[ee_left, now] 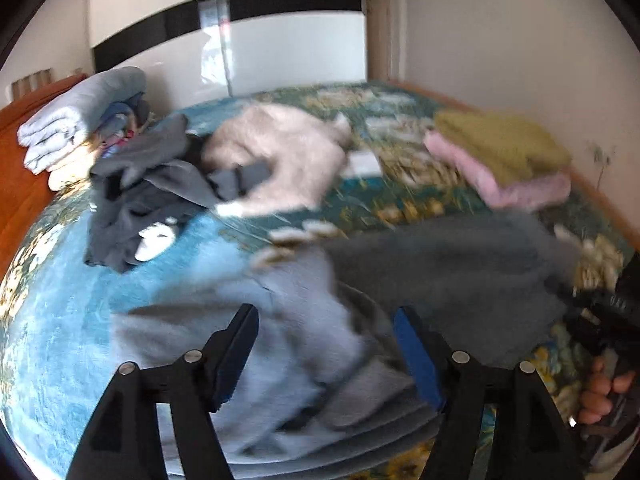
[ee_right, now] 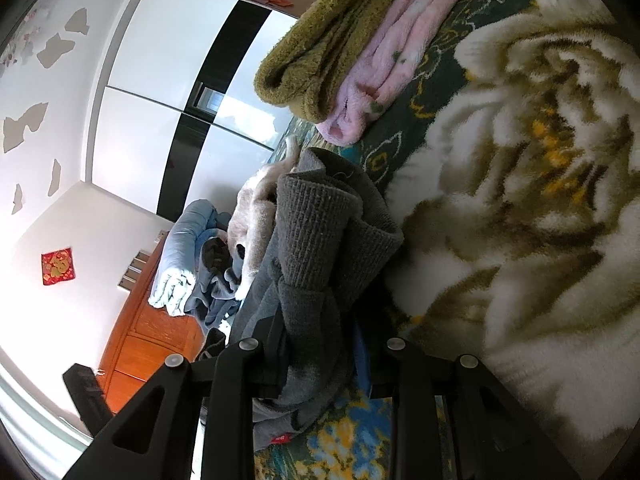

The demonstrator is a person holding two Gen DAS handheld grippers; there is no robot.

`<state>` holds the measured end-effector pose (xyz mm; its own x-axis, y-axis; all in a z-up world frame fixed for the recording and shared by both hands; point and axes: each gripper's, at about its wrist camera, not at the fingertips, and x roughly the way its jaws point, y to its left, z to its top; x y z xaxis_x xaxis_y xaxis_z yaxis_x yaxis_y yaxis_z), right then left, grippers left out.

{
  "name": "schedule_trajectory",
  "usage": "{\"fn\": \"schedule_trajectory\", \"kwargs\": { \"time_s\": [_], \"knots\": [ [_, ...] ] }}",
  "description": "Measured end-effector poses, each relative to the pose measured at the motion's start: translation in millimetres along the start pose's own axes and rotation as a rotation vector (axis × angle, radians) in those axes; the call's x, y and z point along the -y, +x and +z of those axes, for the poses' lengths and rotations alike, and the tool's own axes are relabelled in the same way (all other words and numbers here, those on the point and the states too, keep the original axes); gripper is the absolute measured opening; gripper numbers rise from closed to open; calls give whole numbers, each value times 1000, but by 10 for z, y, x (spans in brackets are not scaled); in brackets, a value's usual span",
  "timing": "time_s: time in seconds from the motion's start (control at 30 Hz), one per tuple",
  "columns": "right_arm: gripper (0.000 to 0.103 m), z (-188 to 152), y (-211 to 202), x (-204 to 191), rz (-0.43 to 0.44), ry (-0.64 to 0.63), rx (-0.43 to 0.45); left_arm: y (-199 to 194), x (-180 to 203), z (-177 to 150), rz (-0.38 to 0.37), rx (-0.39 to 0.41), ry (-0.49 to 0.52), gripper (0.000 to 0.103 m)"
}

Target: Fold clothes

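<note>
Right claw (ee_right: 320, 344) pinches the grey sweater (ee_right: 320, 240) between its fingers.

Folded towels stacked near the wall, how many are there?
2: an olive towel lying on top of a pink towel, stacked on the bed by the wall. More may be hidden.

Sweater (ee_left: 400, 280) on bed (ee_left: 60, 340) before left tool (ee_left: 324, 320), clothes heap (ee_left: 160, 192) behind, folded stack (ee_left: 500, 160) right.

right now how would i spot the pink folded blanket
Start at the bed's green floral fleece blanket and go to its wall-side edge. Two folded items are stacked there: the fuzzy pink folded blanket is the bottom one, under the olive-green knit.
</note>
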<state>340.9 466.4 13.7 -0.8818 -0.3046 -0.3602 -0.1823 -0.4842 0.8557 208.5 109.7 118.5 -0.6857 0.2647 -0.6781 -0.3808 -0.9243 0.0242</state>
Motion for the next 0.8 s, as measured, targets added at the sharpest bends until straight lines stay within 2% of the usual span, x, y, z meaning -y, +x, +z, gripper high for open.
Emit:
{"fn": "schedule_trajectory", "kwargs": {
  "time_s": [0.1, 0.2, 0.33, 0.37, 0.43, 0.53, 0.6, 0.7, 0.8],
  "knots": [
    [33, -6, -83, -23, -5, -2, 3, -82, -529, -66, 120, 23, -89, 81],
    [34, -8, -279, -78, -51, -16, 56, -12, -1016, -290, 222, -23, -180, 81],
    [34, -42, -624, -267, -187, -67, 172, 176, -1478, -747, 243, -127, -290, 81],
    [34, -57, -594, -396, -178, -101, 156, 226, -1516, -825, 242, -148, -298, 81],
    [36, -109, -428, -698, -145, -180, 85, 309, -1569, -948, 217, -175, -324, 81],
    [40, -344, 160, -1241, -43, -314, -122, 378, -1613, -1073, 167, -185, -356, 81],
    [40, -515, 526, -1499, -21, -378, -236, 358, -1646, -1129, 127, -171, -362, 81],
    [40, -818, 1006, -1855, -20, -485, -368, 282, -1774, -1260, 50, -146, -392, 81],
    [40, -1017, 1315, -2047, -99, -603, -418, 179, -1908, -1352, -3, -117, -425, 81]
  ]
}}
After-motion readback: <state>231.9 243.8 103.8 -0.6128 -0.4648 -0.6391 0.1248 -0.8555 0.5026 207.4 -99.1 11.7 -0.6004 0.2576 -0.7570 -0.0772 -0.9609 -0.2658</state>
